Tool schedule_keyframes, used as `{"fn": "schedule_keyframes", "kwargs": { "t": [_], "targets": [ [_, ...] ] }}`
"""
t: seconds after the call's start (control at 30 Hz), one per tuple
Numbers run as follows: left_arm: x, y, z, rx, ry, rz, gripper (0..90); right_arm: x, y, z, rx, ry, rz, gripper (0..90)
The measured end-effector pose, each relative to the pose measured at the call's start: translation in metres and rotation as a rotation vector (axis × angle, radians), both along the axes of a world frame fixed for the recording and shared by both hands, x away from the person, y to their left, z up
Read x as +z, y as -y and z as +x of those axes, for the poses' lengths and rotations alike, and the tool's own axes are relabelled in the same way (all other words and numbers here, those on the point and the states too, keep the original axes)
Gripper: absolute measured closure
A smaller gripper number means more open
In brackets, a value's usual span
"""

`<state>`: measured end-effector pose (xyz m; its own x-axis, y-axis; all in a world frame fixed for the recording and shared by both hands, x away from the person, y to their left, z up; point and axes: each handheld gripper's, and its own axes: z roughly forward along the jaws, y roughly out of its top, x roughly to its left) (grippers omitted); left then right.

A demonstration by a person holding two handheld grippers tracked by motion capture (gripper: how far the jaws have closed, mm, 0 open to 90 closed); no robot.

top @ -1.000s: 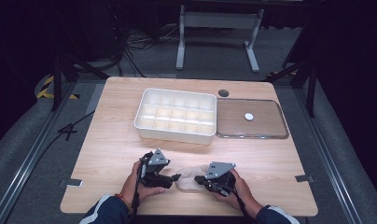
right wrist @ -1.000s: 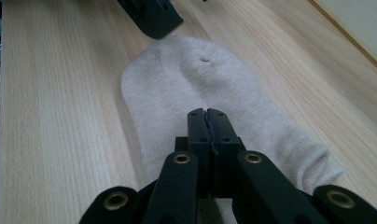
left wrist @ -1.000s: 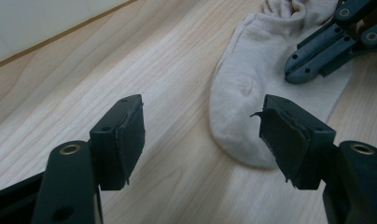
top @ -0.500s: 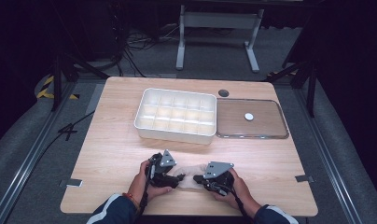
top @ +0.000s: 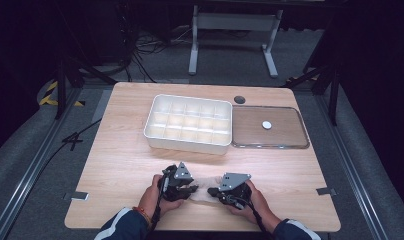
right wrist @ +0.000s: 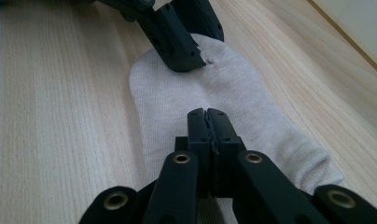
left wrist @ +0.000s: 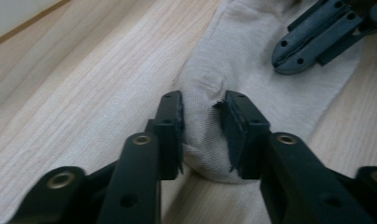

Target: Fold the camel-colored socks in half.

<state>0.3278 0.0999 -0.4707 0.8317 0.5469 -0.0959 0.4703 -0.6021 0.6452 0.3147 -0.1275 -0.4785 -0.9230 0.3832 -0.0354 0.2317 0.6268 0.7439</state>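
Beige knitted sock [top: 204, 186] lies flat on the pale wooden table [top: 115, 165] near its front edge, between both hands. The left gripper [left wrist: 203, 126] has just been closing, its jaws bunching a fold at the sock's end. The right gripper [right wrist: 207, 122] is clamped tight on the cloth. Well behind stand a white compartment tray [top: 189, 122] and, beside it, a clear flat lid [top: 270, 127]; nothing lies between.

Bare table [top: 120, 165] all around both tongs; compartment tray [top: 188, 123] and lid [top: 270, 127] well beyond.
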Motion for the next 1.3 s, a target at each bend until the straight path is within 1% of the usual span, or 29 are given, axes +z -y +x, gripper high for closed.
{"fn": "schedule_keyframes", "kwargs": {
  "t": [0.03,0.1,0.23,0.3,0.33,0.37,0.4,0.47,0.5,0.53,0.57,0.6,0.7,0.77,0.8,0.83,0.87,0.9,0.93,0.97,1.07,1.1,1.13,1.2,1.23,1.3],
  "targets": [
    [0.0,0.0,0.0,-0.004,-0.009,-0.002,73.8,0.0,0.0,0.0,0.0,-0.001,0.0,89.4],
    [0.0,-0.001,0.0,-0.009,-0.013,-0.009,77.3,0.0,-0.001,0.0,-0.001,-0.002,-0.004,89.4],
    [-0.001,-0.002,0.0,0.004,-0.014,-0.029,79.3,0.001,-0.002,0.002,-0.001,-0.001,-0.011,89.4],
    [0.001,-0.003,-0.001,0.013,-0.008,-0.041,79.7,0.001,-0.002,0.003,0.006,-0.009,-0.009,89.5],
    [0.002,-0.003,-0.001,0.017,-0.007,-0.057,79.7,0.001,-0.002,0.004,0.006,-0.013,-0.008,89.5],
    [0.003,-0.004,0.0,0.012,-0.002,-0.071,79.7,0.001,-0.003,0.006,0.006,-0.014,-0.01,89.5],
    [0.005,-0.006,-0.001,0.011,0.006,-0.087,79.3,0.002,-0.004,0.008,0.006,-0.025,-0.015,89.5],
    [0.008,-0.007,-0.002,0.026,0.019,-0.114,78.5,0.003,-0.006,0.013,0.015,-0.048,-0.02,89.5],
    [0.009,-0.008,-0.003,0.028,0.028,-0.122,78.5,0.003,-0.006,0.015,0.015,-0.047,-0.02,89.5],
    [0.01,-0.008,-0.003,0.031,0.036,-0.127,78.5,0.003,-0.007,0.017,0.017,-0.058,-0.017,89.5],
    [0.011,-0.007,-0.004,0.031,0.038,-0.127,78.6,0.004,-0.008,0.018,0.017,-0.058,-0.021,89.5],
    [0.012,-0.007,-0.004,0.031,0.049,-0.128,78.6,0.004,-0.008,0.019,0.02,-0.06,-0.023,89.5],
    [0.013,-0.006,-0.004,0.038,0.058,-0.146,79.1,0.004,-0.012,0.02,0.019,-0.048,-0.025,89.5],
    [0.014,-0.007,-0.003,0.03,0.069,-0.155,79.3,0.003,-0.014,0.021,0.016,-0.035,-0.028,89.5],
    [0.015,-0.006,-0.003,0.034,0.076,-0.159,79.5,0.003,-0.015,0.022,0.016,-0.039,-0.024,89.5],
    [0.016,-0.006,-0.003,0.03,0.087,-0.158,79.7,0.003,-0.016,0.023,0.017,-0.026,-0.024,89.5],
    [0.017,-0.006,-0.003,0.037,0.088,-0.162,79.8,0.003,-0.018,0.024,0.019,-0.024,-0.022,89.5],
    [0.017,-0.005,-0.002,0.035,0.097,-0.164,79.9,0.002,-0.019,0.024,0.017,-0.018,-0.02,89.5],
    [0.017,-0.005,-0.001,0.031,0.104,-0.162,80.0,0.002,-0.02,0.025,0.02,-0.019,-0.02,89.5],
    [0.017,-0.004,-0.001,0.038,0.102,-0.167,80.2,0.003,-0.021,0.026,0.013,-0.028,-0.022,89.4],
    [0.017,-0.004,-0.001,0.041,0.111,-0.154,80.4,0.002,-0.024,0.027,0.007,-0.017,-0.018,86.0],
    [0.017,-0.005,-0.001,0.04,0.111,-0.149,80.6,0.003,-0.023,0.027,0.005,-0.025,-0.01,82.1],
    [0.016,-0.005,-0.001,0.048,0.109,-0.151,80.7,0.004,-0.021,0.027,0.001,-0.022,-0.009,79.9],
    [0.016,-0.007,0.0,0.046,0.111,-0.144,80.8,0.007,-0.017,0.028,-0.013,-0.016,0.007,79.5],
    [0.016,-0.007,0.0,0.05,0.11,-0.146,80.9,0.009,-0.013,0.029,-0.022,-0.015,0.024,79.5],
    [0.016,-0.007,0.0,0.051,0.109,-0.146,80.9,0.012,-0.01,0.03,-0.03,-0.013,0.032,79.2]
  ]
}}
